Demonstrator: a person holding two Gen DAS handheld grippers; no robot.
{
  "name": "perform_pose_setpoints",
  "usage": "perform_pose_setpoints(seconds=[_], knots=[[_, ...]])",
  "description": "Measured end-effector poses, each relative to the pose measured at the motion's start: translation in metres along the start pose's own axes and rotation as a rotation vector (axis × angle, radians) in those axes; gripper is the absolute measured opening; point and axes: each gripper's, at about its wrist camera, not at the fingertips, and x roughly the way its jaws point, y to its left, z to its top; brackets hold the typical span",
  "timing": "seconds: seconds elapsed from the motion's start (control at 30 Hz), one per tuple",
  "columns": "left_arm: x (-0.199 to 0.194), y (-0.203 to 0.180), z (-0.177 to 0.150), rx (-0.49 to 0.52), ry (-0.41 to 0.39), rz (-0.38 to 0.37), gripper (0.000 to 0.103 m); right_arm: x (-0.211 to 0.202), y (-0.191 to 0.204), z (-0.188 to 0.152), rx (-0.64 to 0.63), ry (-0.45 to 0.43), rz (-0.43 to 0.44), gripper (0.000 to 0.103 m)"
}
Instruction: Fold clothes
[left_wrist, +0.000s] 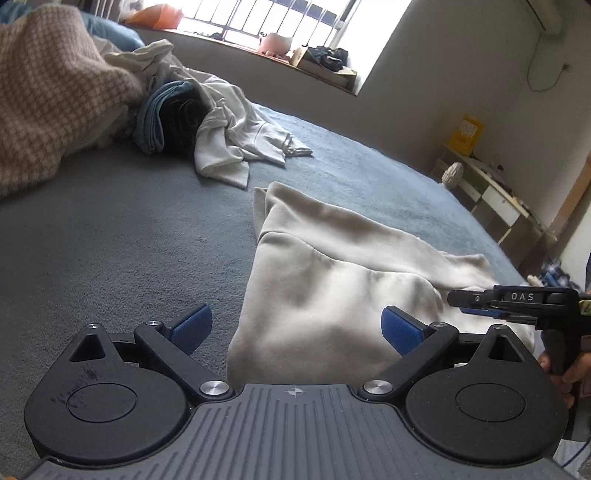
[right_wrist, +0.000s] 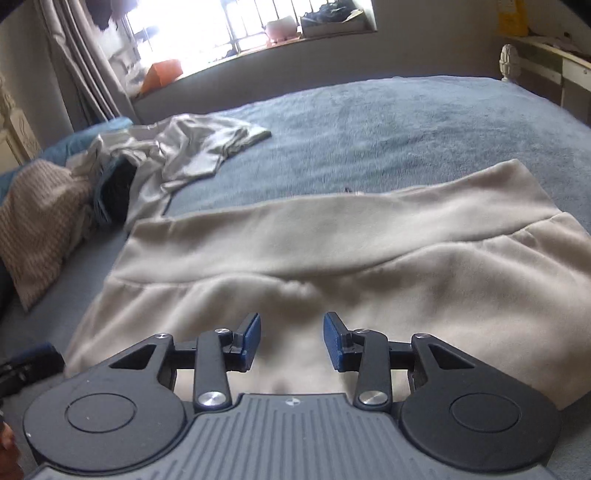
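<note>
A beige sweatshirt (right_wrist: 314, 258) lies partly folded on the near side of a grey-blue bed (right_wrist: 388, 122); left gripper (left_wrist: 295, 328) and right gripper (right_wrist: 291, 338) hover over it, jaws apart and empty, seemingly between folds, needing a fresh edge pinch next.

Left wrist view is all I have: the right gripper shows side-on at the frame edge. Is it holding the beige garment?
Observer: No. In the right wrist view the right gripper is open, with nothing between its pads; the beige garment lies spread below it.
Operator: Can't judge the wide band from this angle. Flat or bunched?
Observer: Flat. The wide band runs smooth across the garment's far end, both corners lying on the blue bedspread.
</note>
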Motion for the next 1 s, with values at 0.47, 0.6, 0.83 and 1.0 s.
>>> perform_pose_setpoints(seconds=[0.47,0.6,0.83,1.0], knots=[[0.011,0.083,0.022,-0.38,0.023,-0.079,0.097,-0.002,0.062,-0.004,-0.374,-0.036,-0.029,0.044],[0.011,0.091,0.022,-0.407,0.039,-0.086,0.097,-0.033,0.136,-0.056,-0.784,-0.131,0.116,0.072],[-0.004,0.094,0.023,-0.407,0.033,-0.085,0.097,-0.003,0.21,-0.14,-1.348,-0.157,0.073,0.082],[-0.008,0.098,0.023,-0.415,0.045,-0.085,0.097,0.026,0.228,-0.146,-1.421,-0.211,-0.044,0.082]])
